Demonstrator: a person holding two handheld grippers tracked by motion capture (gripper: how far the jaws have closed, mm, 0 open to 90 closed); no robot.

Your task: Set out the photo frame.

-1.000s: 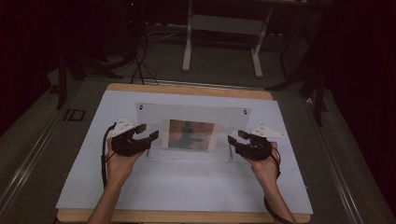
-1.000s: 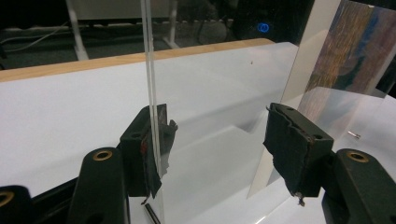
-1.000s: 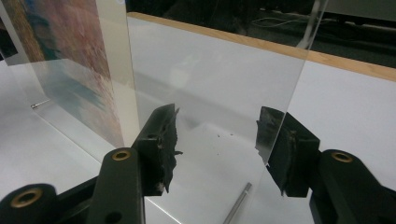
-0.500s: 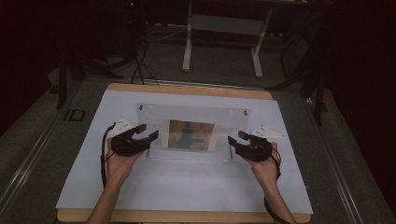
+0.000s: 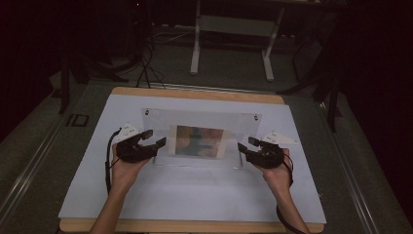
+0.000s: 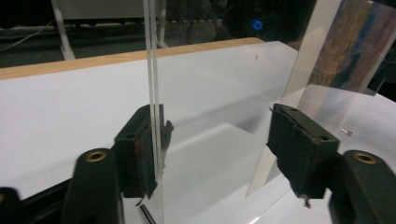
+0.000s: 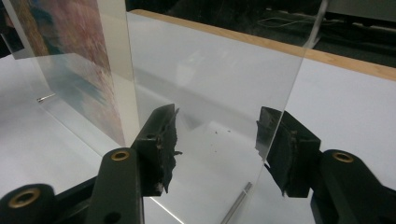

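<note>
A clear acrylic picture frame (image 5: pixel 202 122) stands upright on the white sheet, with a colourful print (image 5: pixel 199 141) in its middle. My left gripper (image 5: pixel 155 137) is at the frame's left edge. In the left gripper view the double clear edge (image 6: pixel 152 70) runs down right beside one pad, and the other pad is far off it. Those jaws (image 6: pixel 219 121) have just been opening and stand wide, with the panel edge between them. My right gripper (image 5: pixel 247 144) straddles the frame's right edge (image 7: pixel 280 93), open (image 7: pixel 215 121), with no pad pressing on the panel.
The white sheet (image 5: pixel 195 195) covers a wooden table (image 5: pixel 195 92). A small metal pin (image 7: pixel 238 200) lies by the panel's foot. Beyond the table, in the dark, stand a metal stand (image 5: pixel 234 44) and cables on the floor.
The left gripper's jaws look slightly wider apart than before. Both hands and the frame stay where they were.
</note>
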